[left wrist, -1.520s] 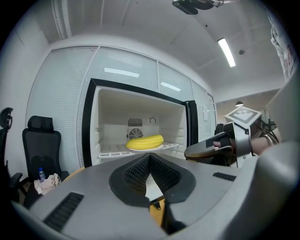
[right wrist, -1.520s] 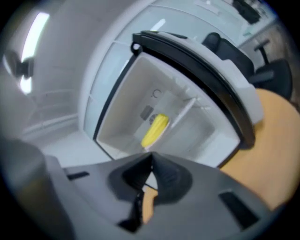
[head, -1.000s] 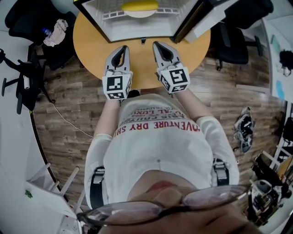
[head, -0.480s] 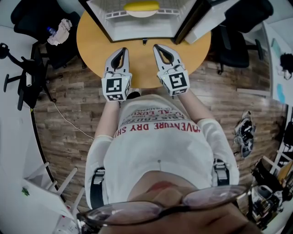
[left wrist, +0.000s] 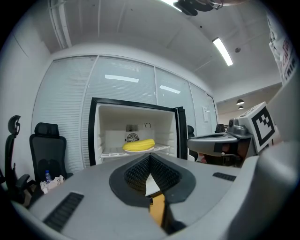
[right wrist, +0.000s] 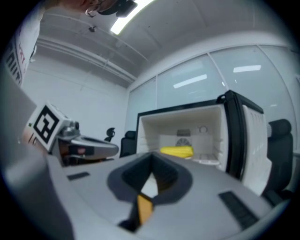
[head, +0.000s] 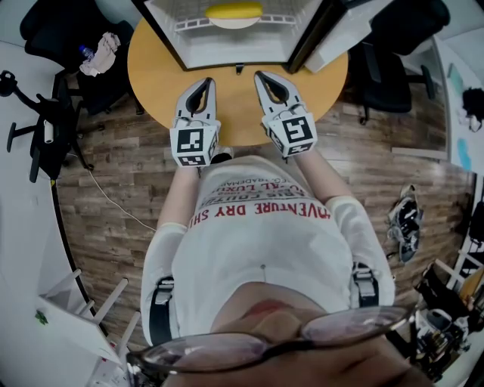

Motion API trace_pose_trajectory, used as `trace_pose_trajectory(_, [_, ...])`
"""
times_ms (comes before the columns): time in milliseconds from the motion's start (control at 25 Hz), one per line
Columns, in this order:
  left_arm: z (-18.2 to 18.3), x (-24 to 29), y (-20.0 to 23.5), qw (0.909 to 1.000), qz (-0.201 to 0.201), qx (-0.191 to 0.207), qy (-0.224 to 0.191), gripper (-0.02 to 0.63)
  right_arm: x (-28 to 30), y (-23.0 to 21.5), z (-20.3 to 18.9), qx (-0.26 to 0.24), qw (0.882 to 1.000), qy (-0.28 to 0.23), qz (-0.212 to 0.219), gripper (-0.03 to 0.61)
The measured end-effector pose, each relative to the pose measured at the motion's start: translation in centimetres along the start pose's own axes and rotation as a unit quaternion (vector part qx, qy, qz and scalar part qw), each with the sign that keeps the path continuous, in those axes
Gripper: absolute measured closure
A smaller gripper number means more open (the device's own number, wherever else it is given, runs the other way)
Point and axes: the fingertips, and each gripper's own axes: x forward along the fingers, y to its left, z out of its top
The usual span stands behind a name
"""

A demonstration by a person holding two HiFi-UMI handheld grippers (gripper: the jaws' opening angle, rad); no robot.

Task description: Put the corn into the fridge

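Corn (head: 234, 10) lies flat inside the open fridge (head: 227, 47), at the far side of the round table (head: 151, 68). Its long axis runs left to right, parallel to the fridge opening. Which end is the tip cannot be told. It rests on a white plate (head: 231, 23), and the plate sits on the wire shelf (head: 189, 25); nothing else can be seen in the compartment. The fridge door (head: 333, 30) stands swung open on the right. Left gripper (head: 203, 82) and right gripper (head: 262, 75) are held side by side over the near part of the table, both aimed at the fridge and well apart from the corn. The left gripper's jaws are closed tip to tip with nothing between them. The right gripper's jaws are likewise fully closed and empty. A black chair (left wrist: 44, 145) stands left of the fridge.
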Motion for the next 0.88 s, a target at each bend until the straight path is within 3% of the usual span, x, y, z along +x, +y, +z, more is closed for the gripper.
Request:
trace_pose_trajectory(240, [0.2, 0.1, 0.1, 1.0, -0.005, -0.002, 0.001, 0.588, 0.4, 0.3, 0.3, -0.01, 1.0, 0.001, 0.003, 0.551])
trace_pose_trajectory(480, [0.2, 0.4, -1.5, 0.9978, -0.055, 0.038, 0.0, 0.588, 1.0, 0.2, 0.4, -0.016, 1.0, 0.004, 0.006, 0.551])
trace_pose_trajectory(880, [0.2, 1.4, 0.0, 0.9987, -0.047, 0.017, 0.003, 0.588, 1.9, 0.3, 0.9, -0.016, 1.0, 0.004, 0.002, 0.551])
